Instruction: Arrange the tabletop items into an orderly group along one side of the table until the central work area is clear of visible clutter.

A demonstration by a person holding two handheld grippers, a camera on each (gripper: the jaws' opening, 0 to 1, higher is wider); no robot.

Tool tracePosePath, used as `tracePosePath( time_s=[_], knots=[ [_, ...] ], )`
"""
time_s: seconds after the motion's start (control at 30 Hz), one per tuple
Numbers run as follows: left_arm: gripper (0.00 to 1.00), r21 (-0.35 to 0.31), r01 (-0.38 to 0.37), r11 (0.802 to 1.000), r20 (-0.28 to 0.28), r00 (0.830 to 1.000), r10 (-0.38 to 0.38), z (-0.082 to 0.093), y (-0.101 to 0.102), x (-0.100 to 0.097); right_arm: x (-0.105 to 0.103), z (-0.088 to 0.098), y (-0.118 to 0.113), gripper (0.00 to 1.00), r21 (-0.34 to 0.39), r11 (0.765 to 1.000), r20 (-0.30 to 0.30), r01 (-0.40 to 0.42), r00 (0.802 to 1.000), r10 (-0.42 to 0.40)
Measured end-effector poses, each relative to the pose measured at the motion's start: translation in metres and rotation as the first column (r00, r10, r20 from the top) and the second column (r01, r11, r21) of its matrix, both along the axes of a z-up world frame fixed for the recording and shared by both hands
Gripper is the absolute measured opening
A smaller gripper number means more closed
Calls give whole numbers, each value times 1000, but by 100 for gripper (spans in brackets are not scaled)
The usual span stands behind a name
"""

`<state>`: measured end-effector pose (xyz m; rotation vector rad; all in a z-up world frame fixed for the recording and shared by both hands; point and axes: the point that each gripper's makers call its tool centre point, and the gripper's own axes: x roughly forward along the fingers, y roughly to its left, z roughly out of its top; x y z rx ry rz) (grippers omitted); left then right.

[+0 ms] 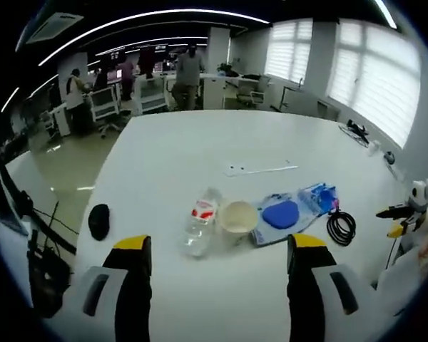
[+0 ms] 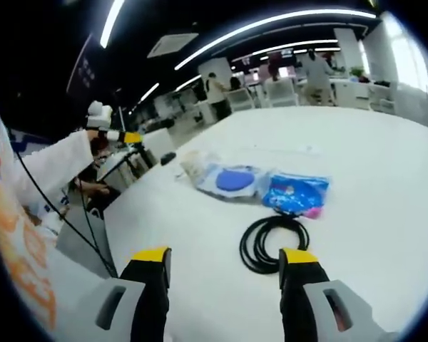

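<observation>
In the left gripper view, the left gripper (image 1: 217,249) hovers over the near edge of the white tabletop (image 1: 200,153), its yellow-tipped jaws spread wide and holding nothing. Just past them lies a clear plastic bottle (image 1: 201,221) on its side, a cream bowl (image 1: 237,216) right beside it, then a clear bag with a blue disc (image 1: 280,215) and a blue printed packet (image 1: 319,197) farther right. A coiled black cable (image 1: 341,227) lies near that packet, and a black computer mouse (image 1: 98,221) sits well apart by the left edge.

In the right gripper view, the right gripper (image 2: 225,269) is likewise spread and empty, the coiled black cable (image 2: 274,243) lying just beyond its jaws. Behind it come the blue printed packet (image 2: 296,193) and the clear bag with a blue disc (image 2: 232,179). At the far end people stand among office desks.
</observation>
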<state>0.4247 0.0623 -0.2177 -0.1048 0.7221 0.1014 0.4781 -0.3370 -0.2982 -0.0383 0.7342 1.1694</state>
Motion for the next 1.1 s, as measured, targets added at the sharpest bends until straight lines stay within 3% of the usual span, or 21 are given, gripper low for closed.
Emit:
tracePosePath(
  time_s=[0.2, 0.33, 0.47, 0.53, 0.6, 0.67, 0.73, 0.87, 0.93, 0.97, 1.1],
  knots=[
    [70, 20, 43, 999, -64, 997, -42, 6, 18, 18, 1, -7, 0, 61, -18, 1000, -18, 3, 1000, -4],
    [64, 27, 64, 998, -110, 992, -61, -2, 29, 37, 1, -7, 1, 60, -25, 1000, -25, 9, 1000, -9],
    [61, 12, 98, 995, -152, 984, -95, -17, 29, 57, 6, -13, -3, 60, -37, 999, -42, 27, 999, -28],
    [61, 2, 117, 993, -162, 980, -115, -20, 19, 66, 8, -15, -5, 60, -44, 999, -46, 33, 998, -35],
    [60, -9, 166, 986, -186, 969, -164, -28, 17, 82, 12, -17, -7, 60, -52, 998, -53, 41, 998, -44],
    [57, -12, 201, 979, -188, 962, -200, -32, 29, 99, 14, -18, -8, 60, -57, 997, -59, 48, 997, -52],
    [55, -17, 211, 977, -190, 959, -210, -30, 13, 98, 16, -21, -8, 60, -63, 997, -66, 53, 996, -57],
    [48, -23, 216, 976, -217, 952, -216, -51, 22, 125, 15, -25, -7, 59, -77, 996, -81, 53, 995, -59],
    [44, -31, 176, 984, -218, 960, -178, -57, 14, 131, 14, -28, -6, 59, -82, 995, -90, 49, 994, -56],
    [41, -52, 156, 986, -223, 961, -164, -63, 20, 138, 14, -30, -6, 60, -86, 995, -95, 48, 994, -56],
    [41, -59, 147, 987, -253, 955, -157, -86, 26, 154, 13, -40, -6, 59, -111, 993, -116, 42, 992, -55]
  ],
)
